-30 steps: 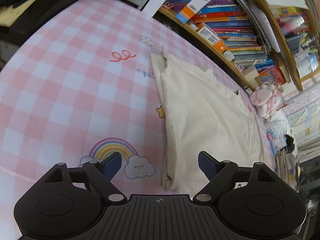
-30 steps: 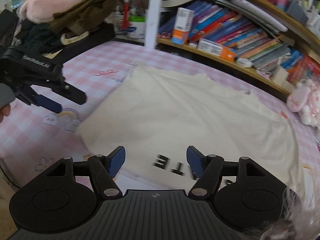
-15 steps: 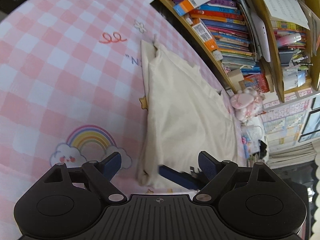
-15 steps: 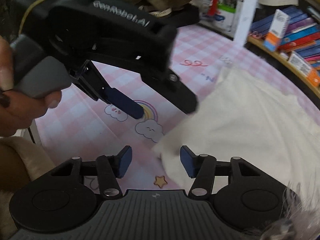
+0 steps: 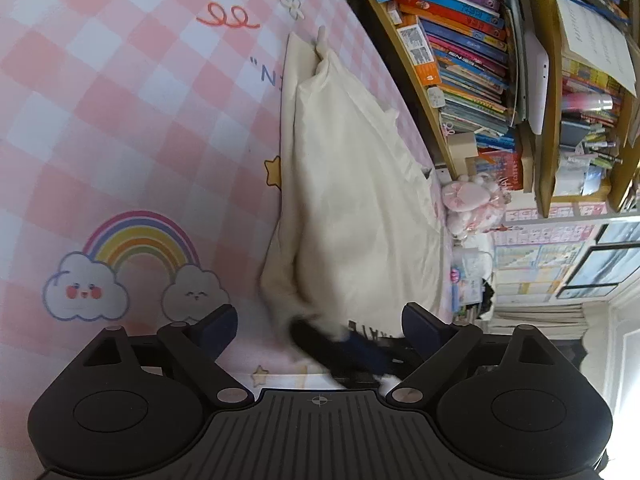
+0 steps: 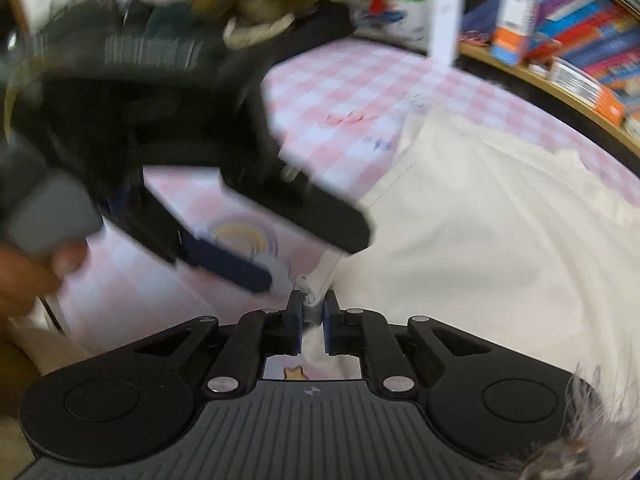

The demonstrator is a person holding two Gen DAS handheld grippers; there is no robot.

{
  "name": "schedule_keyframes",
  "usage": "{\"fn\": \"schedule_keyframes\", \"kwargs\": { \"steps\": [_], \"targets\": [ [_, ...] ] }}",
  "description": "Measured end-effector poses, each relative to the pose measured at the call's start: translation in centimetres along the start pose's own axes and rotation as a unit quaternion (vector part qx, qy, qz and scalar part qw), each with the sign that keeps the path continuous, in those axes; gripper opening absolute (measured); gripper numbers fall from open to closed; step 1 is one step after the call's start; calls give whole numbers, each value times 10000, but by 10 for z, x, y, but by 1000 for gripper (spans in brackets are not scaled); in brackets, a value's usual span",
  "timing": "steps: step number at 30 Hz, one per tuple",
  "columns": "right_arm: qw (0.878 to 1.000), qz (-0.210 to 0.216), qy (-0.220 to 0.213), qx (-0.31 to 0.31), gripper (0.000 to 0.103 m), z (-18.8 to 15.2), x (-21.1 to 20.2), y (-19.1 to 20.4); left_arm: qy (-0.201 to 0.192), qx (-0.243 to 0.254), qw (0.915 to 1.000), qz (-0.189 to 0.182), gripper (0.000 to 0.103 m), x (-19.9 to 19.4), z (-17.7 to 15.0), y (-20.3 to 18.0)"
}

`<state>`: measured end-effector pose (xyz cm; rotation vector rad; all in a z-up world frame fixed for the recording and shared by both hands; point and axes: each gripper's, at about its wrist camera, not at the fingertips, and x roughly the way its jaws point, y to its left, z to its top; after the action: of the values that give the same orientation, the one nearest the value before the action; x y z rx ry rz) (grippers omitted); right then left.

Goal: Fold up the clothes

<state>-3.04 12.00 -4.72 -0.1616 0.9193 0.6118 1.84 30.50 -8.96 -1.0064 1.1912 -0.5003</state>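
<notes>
A cream-coloured cotton garment is lying spread across a pink-and-white checked bedsheet printed with a rainbow and smiling clouds, its long edge running beside a wooden bookshelf packed with colourful books. Dark lettering is showing on the cloth near its closest hem.

The right gripper is pinching the near corner of the garment: its blue-padded fingers are standing almost together, with a small fold of cream fabric squeezed between them and rising in a thin ridge from the pinch. In the left wrist view the same gripper is appearing as a dark, blurred shape at the garment's corner.

The left gripper is hovering over the sheet with its jaws opening wide, one dark blue finger over the cloud print and the other over the garment's lettered hem (nothing is pressed between them; the cloth corner and the other gripper are merely lying in the gap). In the right wrist view it is blurred, a hand wrapped around its grey handle, just beside the pinched corner.

A pink plush toy is sitting at the far end of the shelf.
</notes>
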Motion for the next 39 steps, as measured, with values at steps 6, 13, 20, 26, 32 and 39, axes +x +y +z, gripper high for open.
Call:
{"fn": "schedule_keyframes", "kwargs": {
  "steps": [6,13,20,26,32,39],
  "targets": [
    [9933,364,-545,949,9,4,-41,-26,90,-569,9937,-960,92,17,8,7],
    [9917,365,-521,1115,9,3,-49,-22,216,-905,9856,-1410,92,37,11,8],
    [9928,305,-480,1057,22,-2,-50,-21,257,-949,9864,-1320,92,42,12,9],
    [9925,260,-459,1102,35,-3,-50,-25,272,-1026,9859,-1290,92,42,12,14],
    [9920,134,-383,1199,48,-8,-52,-32,304,-1005,9861,-1289,92,43,12,13],
    [9887,-84,-475,1423,60,-12,-69,-53,378,-927,9864,-1304,92,42,12,14]
  ]
}}
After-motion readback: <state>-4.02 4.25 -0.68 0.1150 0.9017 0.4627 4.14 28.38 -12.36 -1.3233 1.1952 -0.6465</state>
